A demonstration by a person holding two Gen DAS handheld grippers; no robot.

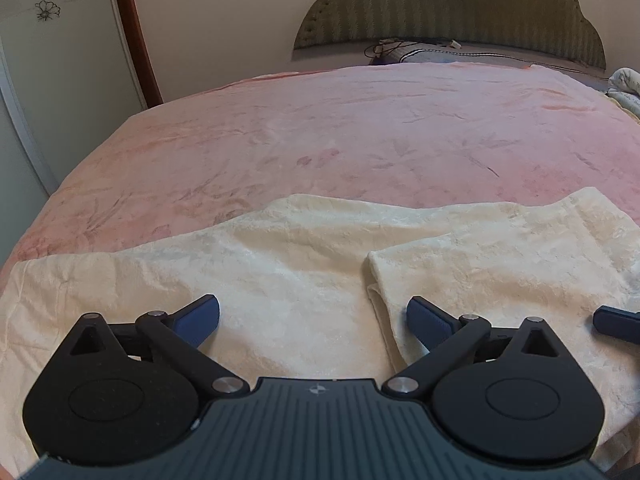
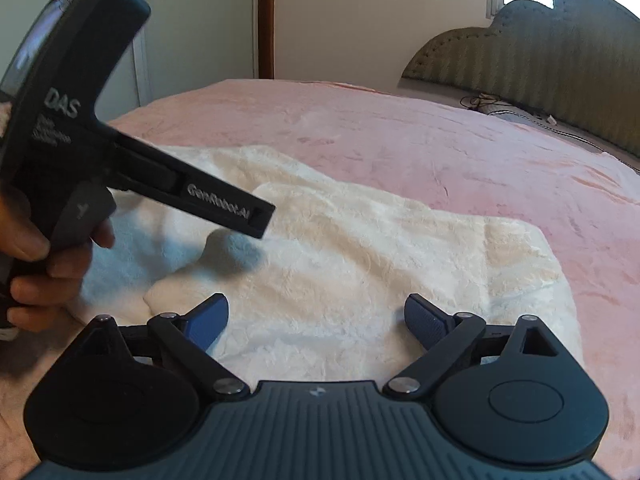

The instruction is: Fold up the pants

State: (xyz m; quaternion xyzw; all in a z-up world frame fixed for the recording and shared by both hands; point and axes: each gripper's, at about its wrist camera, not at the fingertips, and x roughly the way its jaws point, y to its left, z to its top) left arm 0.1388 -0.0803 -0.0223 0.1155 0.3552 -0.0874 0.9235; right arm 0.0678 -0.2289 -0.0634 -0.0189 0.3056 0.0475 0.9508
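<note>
Right wrist: one cream pants (image 2: 340, 248), two claws, left claw (image 1: 313, 320) and right claw (image 2: 316, 318), both wide, empty.

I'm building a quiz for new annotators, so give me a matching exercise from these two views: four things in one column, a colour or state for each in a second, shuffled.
Things:
1. pants
2. blanket
3. headboard
4. right gripper

Colour or state:
A. pink, spread over the bed
B. open, nothing between its pads
C. cream, lying partly folded
D. green, padded, against the wall

Pairs: 1-C, 2-A, 3-D, 4-B
</note>
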